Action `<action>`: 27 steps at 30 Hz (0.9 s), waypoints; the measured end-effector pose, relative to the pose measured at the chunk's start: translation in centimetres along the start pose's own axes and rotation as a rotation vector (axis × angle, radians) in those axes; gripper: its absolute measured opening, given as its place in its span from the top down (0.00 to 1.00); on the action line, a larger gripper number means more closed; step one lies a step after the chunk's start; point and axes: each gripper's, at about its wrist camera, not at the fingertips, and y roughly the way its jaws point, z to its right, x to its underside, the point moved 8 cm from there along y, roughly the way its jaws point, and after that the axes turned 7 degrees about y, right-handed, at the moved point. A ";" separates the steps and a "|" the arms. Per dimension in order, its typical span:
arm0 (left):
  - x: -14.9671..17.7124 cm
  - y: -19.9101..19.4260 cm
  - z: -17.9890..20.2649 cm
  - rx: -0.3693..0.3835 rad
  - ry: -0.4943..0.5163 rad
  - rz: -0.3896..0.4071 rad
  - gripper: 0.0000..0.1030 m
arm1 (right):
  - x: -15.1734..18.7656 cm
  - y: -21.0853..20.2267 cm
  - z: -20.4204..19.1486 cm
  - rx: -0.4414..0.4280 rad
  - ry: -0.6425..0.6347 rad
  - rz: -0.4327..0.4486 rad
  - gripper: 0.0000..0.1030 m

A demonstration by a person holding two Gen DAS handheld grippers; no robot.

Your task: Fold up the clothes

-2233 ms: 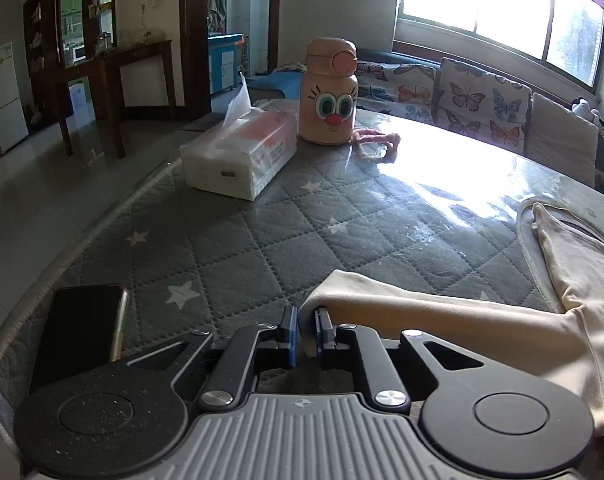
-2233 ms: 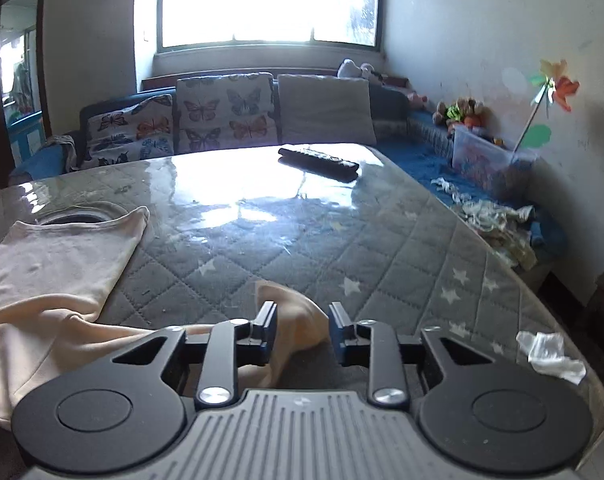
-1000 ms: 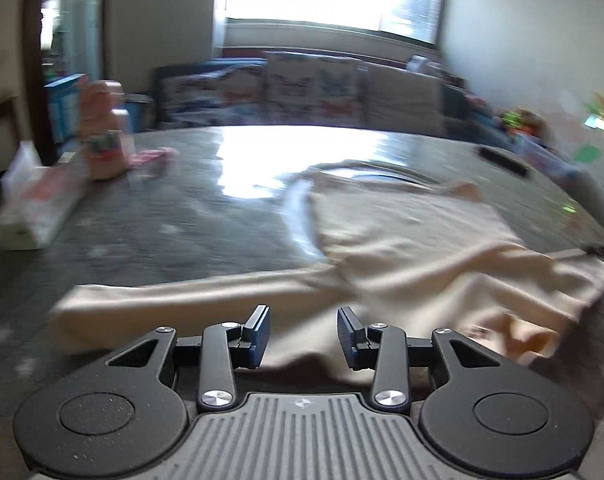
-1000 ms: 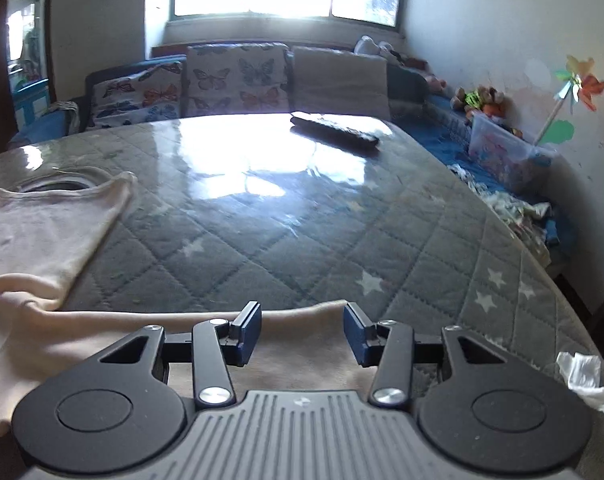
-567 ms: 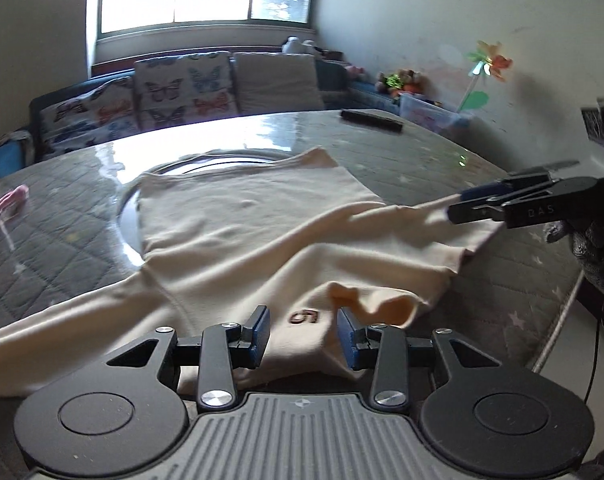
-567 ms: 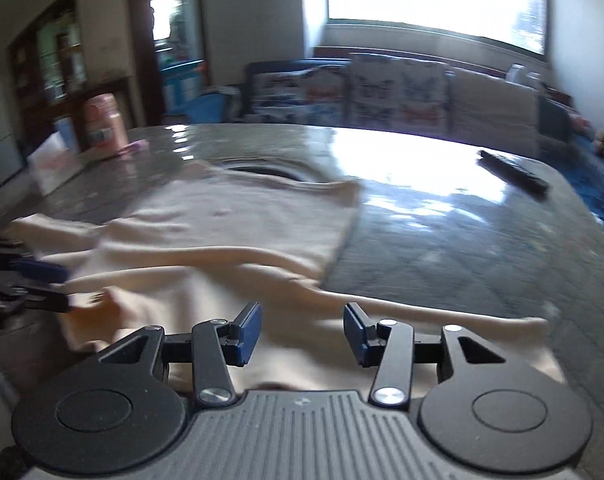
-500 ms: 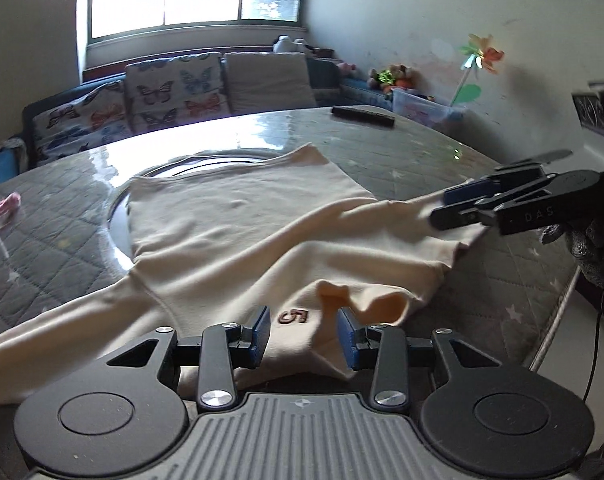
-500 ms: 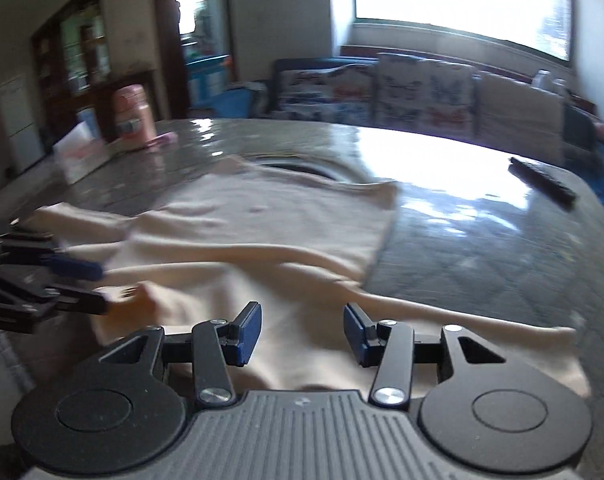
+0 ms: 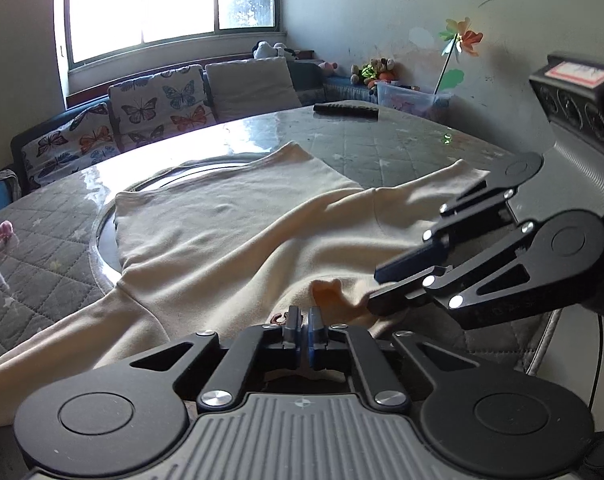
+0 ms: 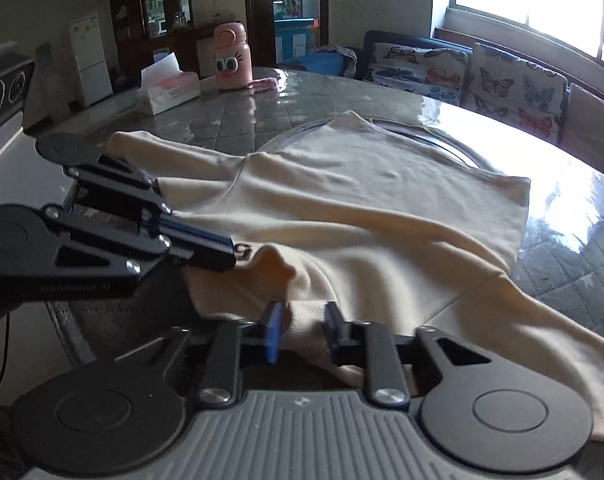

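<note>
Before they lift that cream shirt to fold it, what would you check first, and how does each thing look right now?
1. Left gripper shut on the cream shirt at its near edge: ok.
2. Right gripper gripping too: not ok, its jaws stand apart with cloth between them.
3. Both grippers on the same near edge, close together: ok; each shows in the other's view.
4. Shirt lying flat: not ok, a ridge of cloth runs across the body and the near edge is bunched.
5. Sleeves tucked in: not ok, both trail outward over the table.
6. Remote control, tissue box and pink bottle off the shirt: ok.
</note>
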 end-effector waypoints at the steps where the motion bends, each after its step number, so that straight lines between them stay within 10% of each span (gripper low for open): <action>1: 0.0 -0.2 0.0 0.000 -0.001 0.005 0.98 | 0.1 -0.3 0.0 0.006 -0.002 0.003 0.88; 16: 0.1 -2.1 -0.6 0.050 -0.007 0.011 0.94 | 2.3 -4.4 -1.4 -0.083 -0.045 -0.067 0.95; 27: -2.5 3.1 -6.9 -0.073 -0.154 0.008 0.94 | -3.1 -0.3 6.8 0.119 0.064 0.065 0.78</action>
